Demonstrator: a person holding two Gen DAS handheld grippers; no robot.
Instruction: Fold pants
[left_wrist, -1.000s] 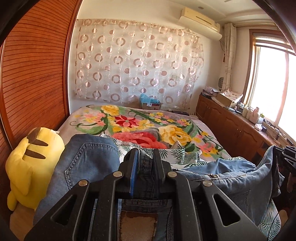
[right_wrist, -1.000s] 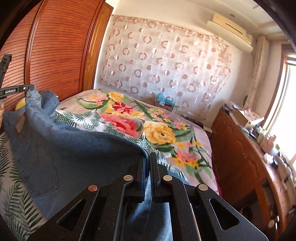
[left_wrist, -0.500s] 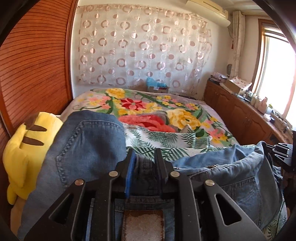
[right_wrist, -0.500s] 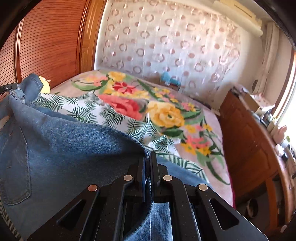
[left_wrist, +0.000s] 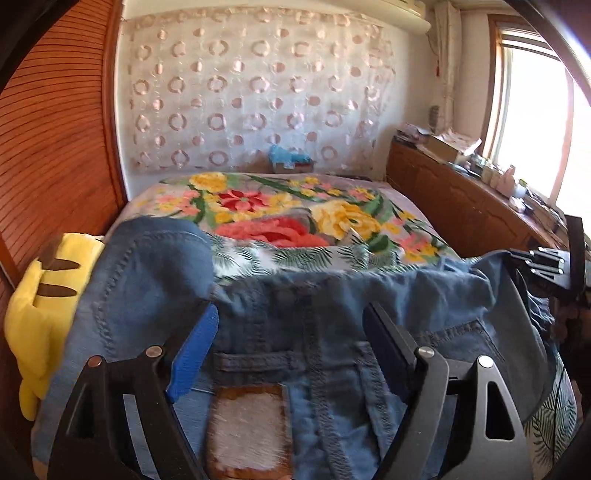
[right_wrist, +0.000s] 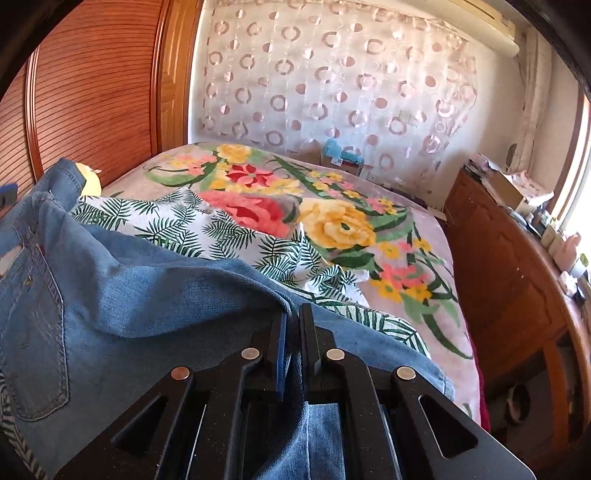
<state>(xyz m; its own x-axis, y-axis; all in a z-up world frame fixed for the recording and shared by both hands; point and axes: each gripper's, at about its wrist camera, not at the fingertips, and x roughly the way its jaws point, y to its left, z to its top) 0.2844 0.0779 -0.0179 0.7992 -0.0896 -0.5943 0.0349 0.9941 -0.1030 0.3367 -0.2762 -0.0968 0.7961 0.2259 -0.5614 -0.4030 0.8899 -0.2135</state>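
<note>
Jeans (left_wrist: 317, 332): on the bed (left_wrist: 280, 206).
Left gripper (left_wrist: 291, 332): fingers just spread wide, waistband between them, unpinched.
Right gripper (right_wrist: 293, 325): fingers just easing, denim fold between them.

I see a bed (right_wrist: 424, 236) covered by a floral blanket (right_wrist: 332, 221), with a white fern-print sheet (right_wrist: 207, 229) spread over its near part. On that sheet lie the blue jeans (right_wrist: 147, 295), bunched and creased. A yellow plush toy (left_wrist: 33, 317) sits at the bed's left edge by the wooden wall.
</note>
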